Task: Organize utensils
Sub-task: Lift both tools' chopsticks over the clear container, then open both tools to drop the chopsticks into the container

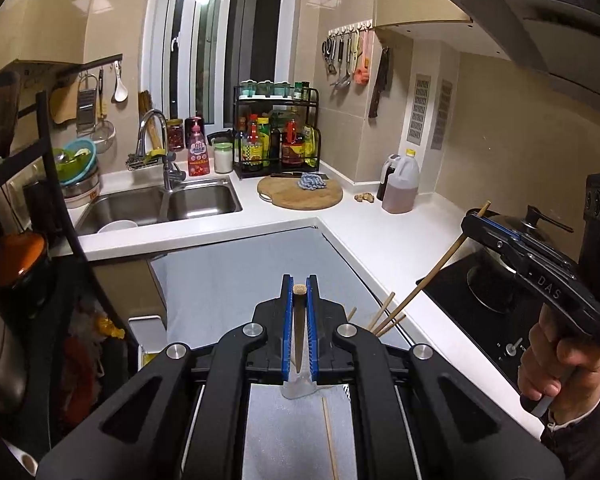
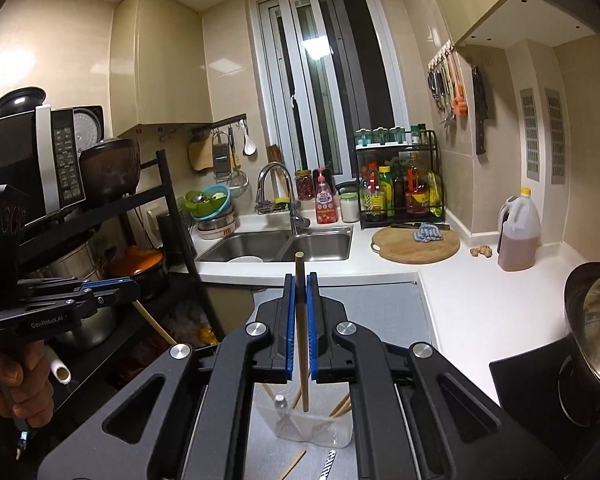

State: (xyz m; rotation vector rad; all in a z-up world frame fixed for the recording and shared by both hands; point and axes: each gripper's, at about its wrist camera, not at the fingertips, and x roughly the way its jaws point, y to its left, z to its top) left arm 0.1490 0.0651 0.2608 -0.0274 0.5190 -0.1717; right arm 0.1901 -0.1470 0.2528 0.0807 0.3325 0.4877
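Each gripper is clamped on one chopstick: the left gripper (image 1: 299, 312) and right gripper (image 2: 300, 312) hold theirs upright above the clear container (image 2: 314, 426) on the grey counter (image 2: 380, 304), apparently for dropping in beside other chopsticks (image 2: 340, 406).

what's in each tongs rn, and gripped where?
Left tongs: thin wooden-handled utensil, gripped near its round wooden end. Right tongs: long wooden chopstick, gripped just below its top end.
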